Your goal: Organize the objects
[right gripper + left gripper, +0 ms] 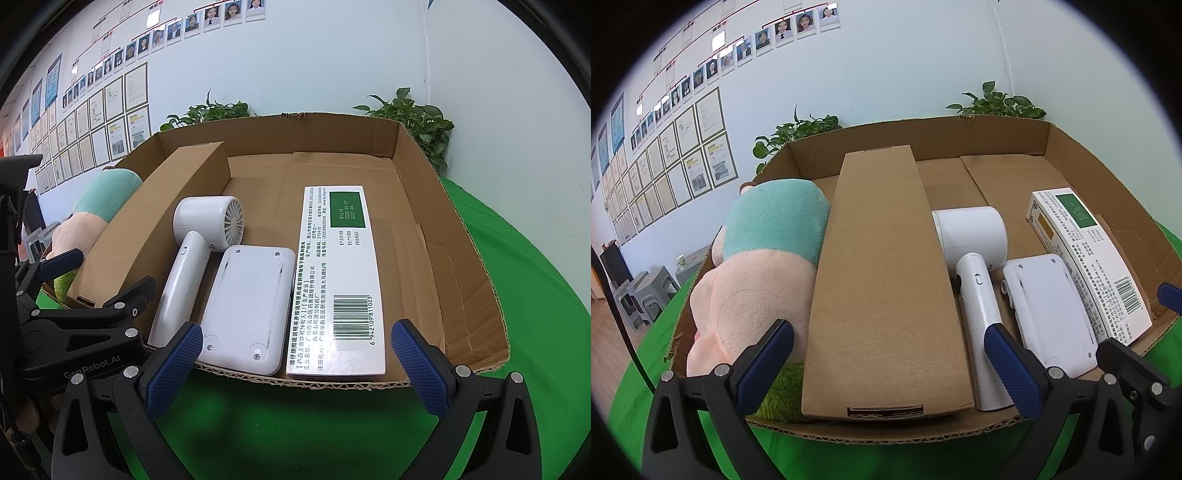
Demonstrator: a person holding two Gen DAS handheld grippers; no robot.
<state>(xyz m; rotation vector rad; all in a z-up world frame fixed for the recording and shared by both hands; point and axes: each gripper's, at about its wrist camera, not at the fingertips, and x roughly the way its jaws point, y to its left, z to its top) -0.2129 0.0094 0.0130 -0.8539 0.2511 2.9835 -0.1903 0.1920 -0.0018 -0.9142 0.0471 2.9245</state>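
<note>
On a green cloth [517, 258], a cardboard tray [424, 155] ahead of both wide, empty grippers [888, 350] [297, 350] already holds plush toy [764, 266], hair dryer [199, 240] and medicine box [336, 280], so sorting looks nearly finished.

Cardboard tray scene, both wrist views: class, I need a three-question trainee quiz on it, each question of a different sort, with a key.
1. True or false: the hair dryer lies between the brown carton and the white flat device.
2. What touches the carton's other side? A) medicine box B) plush toy C) plant
3. Fill in: both grippers are ____.

Key: 1 true. 2 B, the plush toy. 3 open: left gripper and right gripper hold nothing, at the tray near edge.
</note>
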